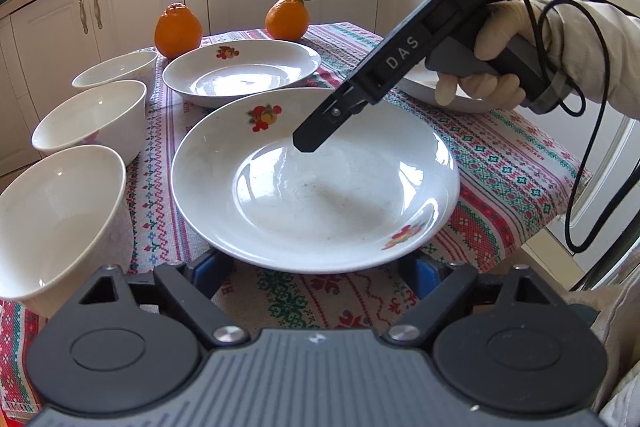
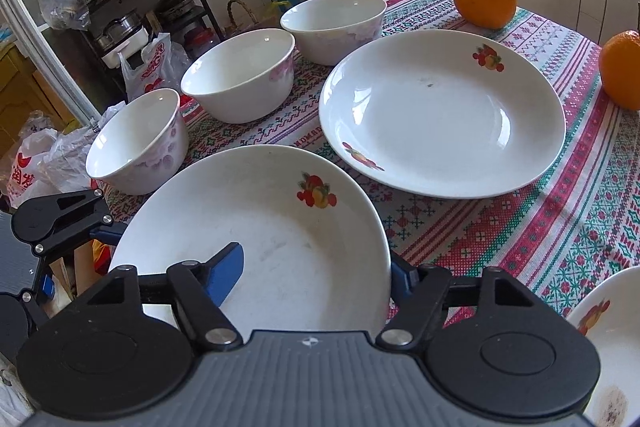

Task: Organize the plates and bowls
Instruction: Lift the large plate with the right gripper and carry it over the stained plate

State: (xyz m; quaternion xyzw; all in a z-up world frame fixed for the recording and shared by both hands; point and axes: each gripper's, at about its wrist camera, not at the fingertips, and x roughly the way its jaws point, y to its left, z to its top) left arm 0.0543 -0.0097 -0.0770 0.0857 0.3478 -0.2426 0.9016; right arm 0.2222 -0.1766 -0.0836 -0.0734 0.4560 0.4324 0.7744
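A white plate (image 1: pixel 320 195) (image 2: pixel 260 247) with fruit prints lies nearest on the patterned cloth. My right gripper (image 2: pixel 316 259) (image 1: pixel 310 141) reaches down over its far rim. One blue finger rests inside the plate and the other stands outside the rim, with a gap showing, so it is open. My left gripper (image 1: pixel 320 273) is open at the plate's near rim, its fingertips hidden under the edge. A second fruit-print plate (image 1: pixel 240 71) (image 2: pixel 440 115) sits behind. Three white bowls (image 1: pixel 52 219) (image 1: pixel 92 119) (image 1: pixel 116 69) line the left side.
Two oranges (image 1: pixel 178 29) (image 1: pixel 287 17) stand at the far end of the table. A third plate (image 2: pixel 612 327) lies at the right, partly behind the gloved hand (image 1: pixel 492 43). The table edge (image 1: pixel 560 211) drops off at the right. Kitchen cabinets stand beyond.
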